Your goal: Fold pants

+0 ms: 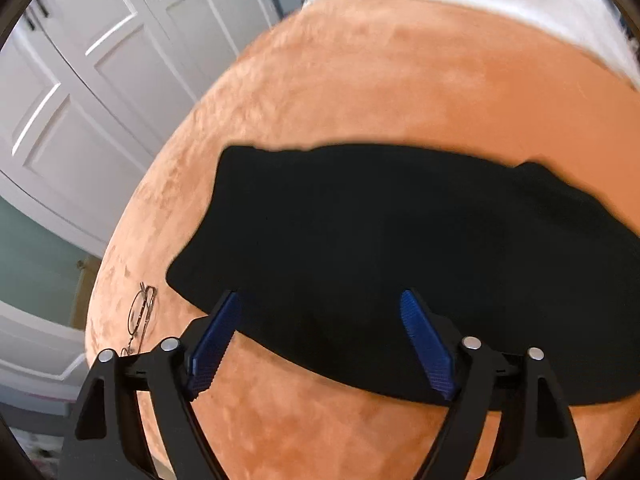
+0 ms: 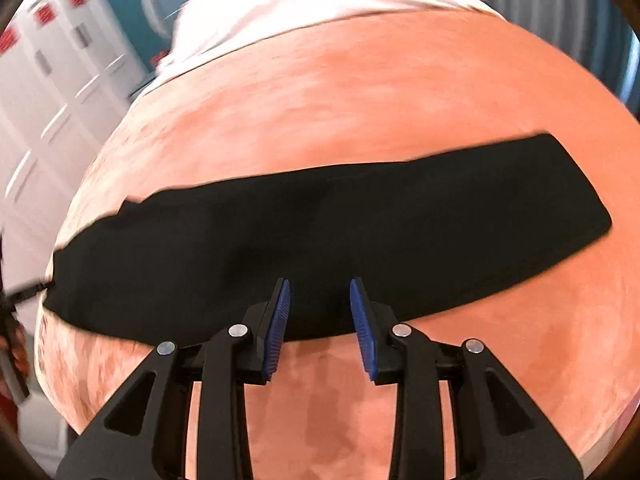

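Observation:
Black pants (image 1: pixel 360 248) lie flat as a long folded strip on an orange plush bedspread (image 1: pixel 360 80). In the left wrist view my left gripper (image 1: pixel 320 300) hangs open over the strip's near edge, blue pads wide apart, nothing between them. The right wrist view shows the same pants (image 2: pixel 320 224) running from lower left to upper right. My right gripper (image 2: pixel 319 286) is open with a narrower gap, its tips above the near edge of the cloth and nothing pinched. At the far left edge of that view part of the other gripper (image 2: pixel 24 292) shows by the strip's left end.
A pair of wire-rimmed glasses (image 1: pixel 140 312) lies on the bedspread left of the pants. White bedding (image 2: pixel 300 4) covers the far end of the bed. White panelled wardrobe doors (image 1: pixel 100 80) stand to the left, beyond the bed's edge.

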Tool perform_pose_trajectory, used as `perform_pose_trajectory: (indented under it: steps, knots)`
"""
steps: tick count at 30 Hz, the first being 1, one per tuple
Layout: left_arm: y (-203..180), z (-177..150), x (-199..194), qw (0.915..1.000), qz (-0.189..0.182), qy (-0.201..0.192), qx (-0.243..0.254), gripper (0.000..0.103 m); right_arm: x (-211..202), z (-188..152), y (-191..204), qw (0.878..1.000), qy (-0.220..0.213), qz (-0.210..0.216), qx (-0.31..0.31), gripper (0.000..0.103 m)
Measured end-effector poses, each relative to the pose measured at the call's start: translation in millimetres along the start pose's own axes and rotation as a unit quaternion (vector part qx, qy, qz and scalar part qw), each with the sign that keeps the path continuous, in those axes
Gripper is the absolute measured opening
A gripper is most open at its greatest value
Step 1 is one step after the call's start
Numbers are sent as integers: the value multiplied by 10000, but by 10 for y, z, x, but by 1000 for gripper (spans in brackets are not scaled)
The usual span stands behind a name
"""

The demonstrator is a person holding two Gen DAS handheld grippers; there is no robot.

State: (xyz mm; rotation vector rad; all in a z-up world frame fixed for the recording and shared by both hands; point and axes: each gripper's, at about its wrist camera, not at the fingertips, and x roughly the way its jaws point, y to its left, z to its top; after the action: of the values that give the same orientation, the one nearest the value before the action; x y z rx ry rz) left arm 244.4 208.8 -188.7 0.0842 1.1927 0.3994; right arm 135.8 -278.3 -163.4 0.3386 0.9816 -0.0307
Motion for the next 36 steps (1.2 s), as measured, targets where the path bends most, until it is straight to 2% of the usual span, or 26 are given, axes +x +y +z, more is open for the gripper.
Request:
perform_pose_trajectory:
  steps: [2,4,7,9,12,13,15,16,19,20,21,22,23,25,26,27,29,31,33,36]
  knots:
    - [-26,-72,184,9997,146,155,112,79,-13,45,-93,9999,-47,11,156,32]
    - [-20,-180,300,9993,230,256,134,80,-3,134,32,9998,14,162,-74,32]
    - [21,-322,326,9998,179,77,-24,81,219,361,659,9941,216,701,-801,32]
    - [25,-337,350,9998,165,88,-67,81,472,578,1206,9828,419,1251,-1291,32]
    - [52,-314,373,9998,83,161,-59,82,944,880,1917,9679,742,1774,-1620,31]
    - [89,-316,392,9997,-16,195,-116,83,1083,945,2139,9644,781,1805,-1769,31]
    - [152,-324,426,9995,-143,219,-190,87,1448,1010,2633,9567,904,1562,-2282,31]
    - [208,-332,451,9989,-281,241,-289,88,1586,995,2792,9554,919,1381,-2443,32]
    - [312,-335,513,9971,-553,282,-444,89,2056,914,3037,9483,1404,1040,-2648,30]
    - [331,-331,523,9968,-610,274,-441,89,2154,825,3127,9420,1419,946,-2891,23]
    - [336,-327,523,9968,-626,252,-423,90,2190,780,3186,9355,1332,953,-3131,12]
    - [335,-324,516,9970,-618,216,-404,90,2190,757,3312,9274,1230,839,-3431,8]
    - [324,-322,499,9975,-581,153,-374,89,2166,781,3386,9266,1140,799,-3493,7]
    - [264,-329,457,9983,-478,43,-318,89,2256,918,3434,9356,999,801,-3291,0]
    - [229,-326,435,9990,-377,-3,-255,89,2389,1007,3417,9399,913,415,-3264,0]
    - [243,-336,401,9993,-297,-38,-208,89,2495,1065,3422,9415,914,210,-3238,0]
    - [198,-326,343,9998,-125,-115,-92,89,2406,1180,3263,9564,924,570,-2710,0]
    - [178,-313,229,9996,20,-296,-43,88,2079,1219,3108,9643,564,1023,-2376,3]
    - [186,-249,82,9983,107,-559,-142,87,1735,1068,2962,9580,415,1364,-2488,4]
    - [135,30,-83,9958,60,-865,-298,87,1520,717,2691,9487,304,1077,-2957,3]
